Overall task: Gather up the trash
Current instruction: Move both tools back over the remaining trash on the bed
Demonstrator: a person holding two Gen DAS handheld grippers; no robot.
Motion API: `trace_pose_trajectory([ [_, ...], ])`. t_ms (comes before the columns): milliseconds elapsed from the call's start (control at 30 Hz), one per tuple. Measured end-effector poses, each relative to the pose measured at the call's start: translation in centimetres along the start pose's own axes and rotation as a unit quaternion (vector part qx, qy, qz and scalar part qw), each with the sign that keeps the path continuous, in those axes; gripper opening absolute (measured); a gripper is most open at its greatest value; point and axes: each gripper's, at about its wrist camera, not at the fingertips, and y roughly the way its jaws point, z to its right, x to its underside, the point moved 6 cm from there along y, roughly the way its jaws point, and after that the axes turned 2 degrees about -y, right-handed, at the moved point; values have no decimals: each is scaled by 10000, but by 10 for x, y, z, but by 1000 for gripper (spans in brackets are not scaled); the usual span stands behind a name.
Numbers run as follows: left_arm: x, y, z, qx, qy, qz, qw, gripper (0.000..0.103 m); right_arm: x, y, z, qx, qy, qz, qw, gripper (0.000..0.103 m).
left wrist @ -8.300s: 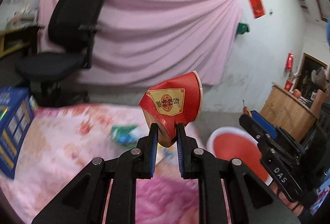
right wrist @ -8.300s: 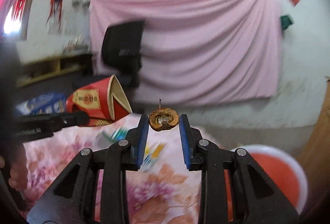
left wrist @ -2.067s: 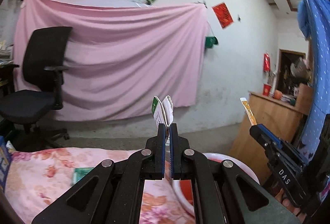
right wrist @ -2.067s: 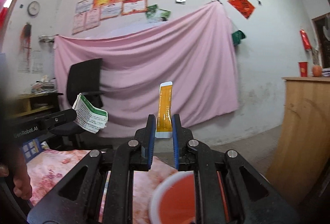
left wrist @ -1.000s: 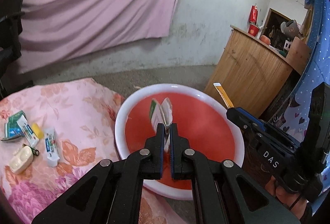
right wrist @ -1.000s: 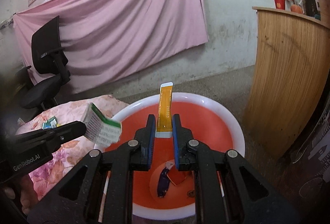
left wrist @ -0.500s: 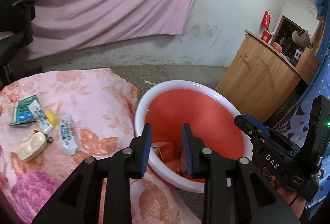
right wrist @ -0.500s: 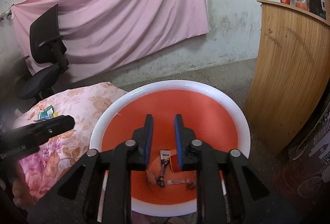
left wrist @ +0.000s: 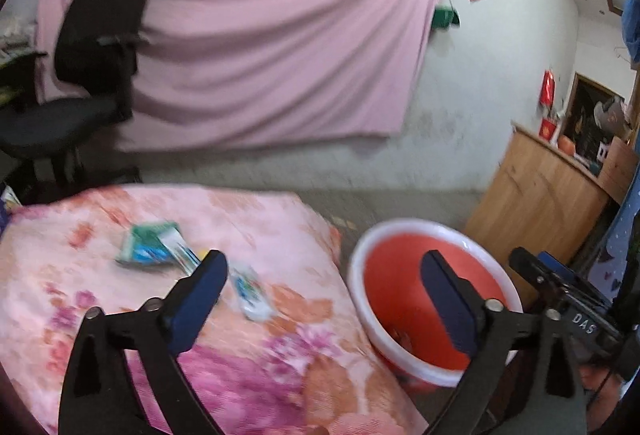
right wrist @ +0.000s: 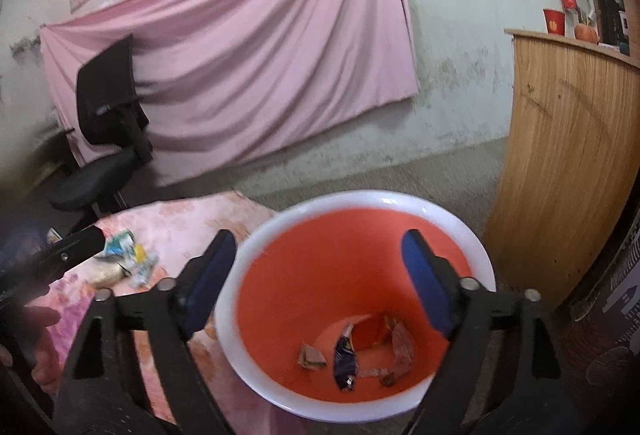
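A red bin with a white rim [right wrist: 376, 201] stands on the floor beside a table under a pink floral cloth [left wrist: 248, 359]. Several crumpled wrappers [right wrist: 360, 351] lie at its bottom. My right gripper [right wrist: 316, 255] hangs over the bin, its jaws opening wide with nothing between them. My left gripper [left wrist: 324, 271] is over the table's right edge, its jaws also opening and empty; the bin [left wrist: 404, 231] shows to its right. Green-and-white packets [left wrist: 154, 247] and a small tube [left wrist: 252, 289] lie on the cloth ahead of it, also seen as packets [right wrist: 128, 255] in the right wrist view.
A black office chair [left wrist: 88, 75] stands at the back left before a pink wall drape [left wrist: 260, 47]. A wooden counter [right wrist: 572, 155] rises right of the bin. The other gripper [left wrist: 568, 299] and a hand [right wrist: 40, 347] show at the frame edges.
Both grippers let go of their pieces over the bin and opened wide. The left gripper swung left and up from the bin toward the table. The right one stayed over the bin.
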Motion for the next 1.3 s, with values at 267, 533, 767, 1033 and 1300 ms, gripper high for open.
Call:
trace_pose_trajectory([
  [267,-15,-37,-23,-296,124,753,9966,100,-19,-21,-30,-406,-49,705,9967,103],
  [533,-27,-71,-52,-557,141,1305,9898,101,-38,-40,-72,-701,-339,1500,9856,103],
  [767,-33,-99,-76,-861,201,1755,9805,102,-47,-51,-107,-980,-517,2043,9726,103],
  [1033,-30,-118,-108,-1195,311,1975,9725,102,-48,-49,-145,-1189,-841,2328,9616,103],
  [1300,-20,-104,-140,-1469,424,1748,9727,102,-38,-18,-174,-1180,-1113,2005,9662,103],
])
